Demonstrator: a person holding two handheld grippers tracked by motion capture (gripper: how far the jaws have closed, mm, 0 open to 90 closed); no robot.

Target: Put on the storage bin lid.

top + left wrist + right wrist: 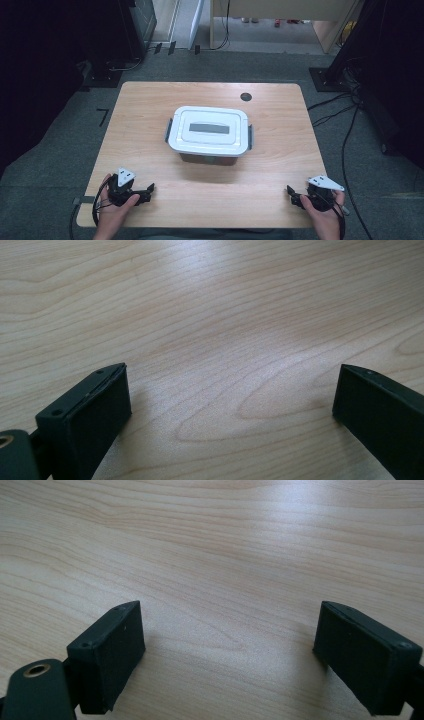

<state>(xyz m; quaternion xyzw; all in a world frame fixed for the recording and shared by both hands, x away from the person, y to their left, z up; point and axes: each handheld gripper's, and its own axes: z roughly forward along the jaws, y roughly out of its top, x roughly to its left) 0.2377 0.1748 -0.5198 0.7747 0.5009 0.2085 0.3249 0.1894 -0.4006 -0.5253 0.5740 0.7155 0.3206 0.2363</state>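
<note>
Both claws stood wide and empty. Left claw (148, 192) rested near the front left corner of the table (150, 100), held by the left hand (116, 207); in the left gripper view its jaws were spread far apart over bare wood, with nothing between them. Right claw (292, 195) rested near the front right corner, held by the right hand (322, 210), jaws likewise spread over bare wood in the right gripper view.

Box (209, 131) sat at the table's centre, well apart from both claws and roughly midway between them. Its white lid (192, 142) was seated flat, with a grey panel (209, 128) across the top. A grey latch was folded against each short end: left latch (169, 131), right latch (250, 136).

Handling judgement:
- Body appeared to be rigid moulded plastic: stiff, not fragile, with smooth and probably slippery faces.
- Weight could not be judged; the contents were hidden by the lid.
- Lid top offered no edge narrow enough for a jaw pair, so a top grip was unsuitable.
- Best holds were the two latches, one per claw, since each gave a thin tab to pinch.
- For lifting, the overhanging lid rim at the short ends looked workable only with both latches closed.
</note>
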